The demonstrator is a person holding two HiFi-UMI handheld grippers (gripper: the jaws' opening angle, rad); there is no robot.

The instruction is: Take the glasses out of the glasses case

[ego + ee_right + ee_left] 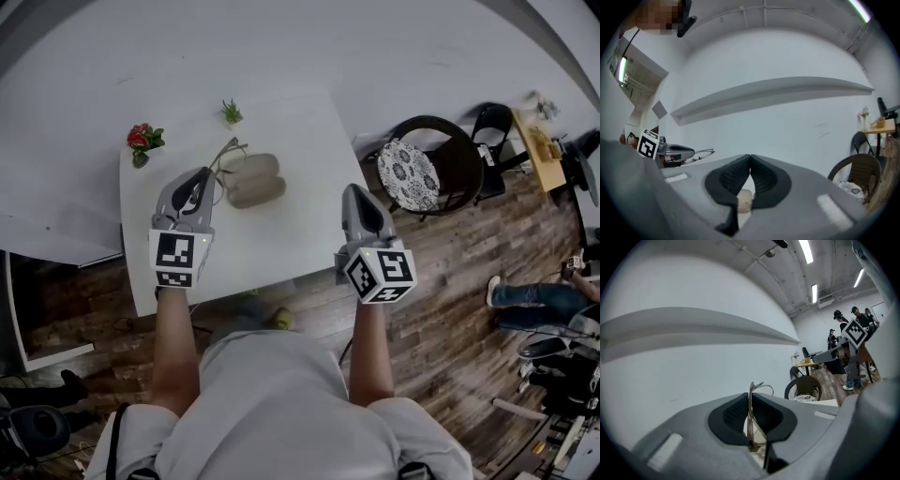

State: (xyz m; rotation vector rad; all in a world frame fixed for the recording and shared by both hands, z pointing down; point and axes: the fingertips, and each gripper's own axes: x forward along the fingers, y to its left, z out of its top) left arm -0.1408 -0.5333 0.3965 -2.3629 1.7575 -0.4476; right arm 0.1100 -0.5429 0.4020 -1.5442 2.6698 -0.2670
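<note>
A beige glasses case (253, 180) lies on the white table (300, 225), showing two rounded halves side by side. My left gripper (202, 176) hovers just left of it, shut on the thin-framed glasses (225, 153), whose arms stick out past the fingertips toward the far edge. In the left gripper view the glasses (752, 418) stand edge-on, clamped between the dark pads (733, 413). My right gripper (356, 194) is off to the right of the case, jaws shut with nothing between them (750, 160). The right gripper view has the case (744, 200) showing below the jaws.
A small pot of red flowers (142, 139) and a tiny green plant (231, 112) stand at the table's far edge. A dark chair with a patterned cushion (410, 173) is right of the table. A person's legs (530, 298) show on the wooden floor farther right.
</note>
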